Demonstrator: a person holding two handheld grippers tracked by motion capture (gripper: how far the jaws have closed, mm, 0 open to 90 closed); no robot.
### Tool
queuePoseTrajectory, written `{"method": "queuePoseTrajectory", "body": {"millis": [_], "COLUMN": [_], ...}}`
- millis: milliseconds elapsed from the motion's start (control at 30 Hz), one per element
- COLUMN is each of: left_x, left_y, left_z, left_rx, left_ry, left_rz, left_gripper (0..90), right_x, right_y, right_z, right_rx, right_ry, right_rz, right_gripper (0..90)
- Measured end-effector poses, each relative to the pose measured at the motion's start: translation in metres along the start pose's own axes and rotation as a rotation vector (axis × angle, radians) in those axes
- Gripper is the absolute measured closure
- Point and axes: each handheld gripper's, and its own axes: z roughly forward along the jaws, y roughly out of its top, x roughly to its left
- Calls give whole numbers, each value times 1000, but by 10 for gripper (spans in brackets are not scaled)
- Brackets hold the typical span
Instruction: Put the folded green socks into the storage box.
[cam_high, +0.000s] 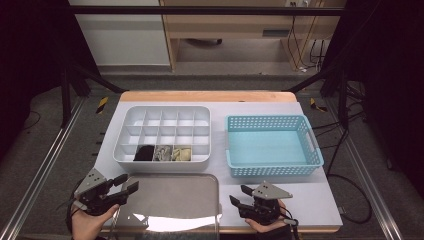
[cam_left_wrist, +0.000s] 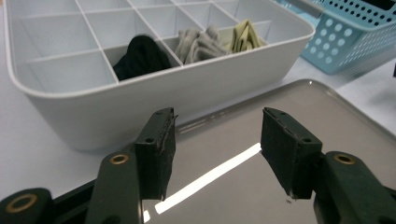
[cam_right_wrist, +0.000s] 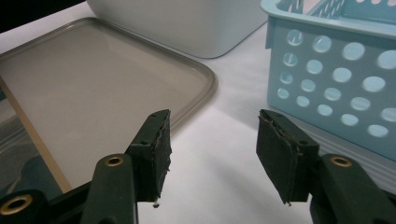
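one white table (cam_high: 310, 200), wooden strip along its far edge, bearing everything below

one shiny metal tray (cam_high: 170, 200), rounded corners, at the near edge between the two hands; bare, with a bright streak of reflected light across it; the largest item on the table

one white divided organiser (cam_high: 162, 132), beyond the tray and just apart from it; three rows of five compartments, fifteen in all; three of the near-row compartments filled, the rest bare

one pale blue perforated basket (cam_high: 272, 145), right of the organiser and close beside it, nothing showing inside

two hands, each holding a gripper, entering from the near edge:
- left gripper (cam_high: 125, 188), at the tray's near left corner, tilted toward the organiser; in the left gripper view its jaws stand spread above the tray surface, nothing between them, pads clear of the metal
- right gripper (cam_high: 241, 196), over bare table between the tray's right edge and the basket's near wall, pointing left and away; in the right gripper view its jaws stand spread, nothing between them, the tray corner to one side and the basket wall to the other

three folded cloth items in the organiser's near row, side by side, one per compartment:
- one black (cam_high: 145, 153), second compartment from the left
- one grey (cam_high: 162, 153), middle compartment
- one pale yellow-green (cam_high: 182, 153), fourth compartment
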Motion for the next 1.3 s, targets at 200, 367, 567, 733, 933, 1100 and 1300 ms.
{"method": "queuePoseTrajectory", "body": {"millis": [200,367,567,733,933,1100,1300], "left_x": [7,14,21,27,37,44,39], "left_y": [-11,-16,-15,-16,-16,-26,-37], "left_z": [-2,3,7,7,-2,-11,-18], "left_rx": [6,14,15,18,39,55,84], "left_ry": [1,-14,-27,-38,-35,-11,11], "left_rz": [-15,-8,1,-17,-25,-52,-53], "left_gripper": [433,433,431,430,413,403,393], "right_x": [3,6,6,8,10,13,19], "right_y": [0,0,0,1,2,2,2], "right_z": [1,3,6,8,10,14,16], "right_rx": [5,12,20,25,30,35,55], "right_ry": [18,34,38,48,48,57,45], "right_rz": [-2,1,1,1,3,-2,-12], "right_gripper": [440,446,446,451,464,433,404]}}
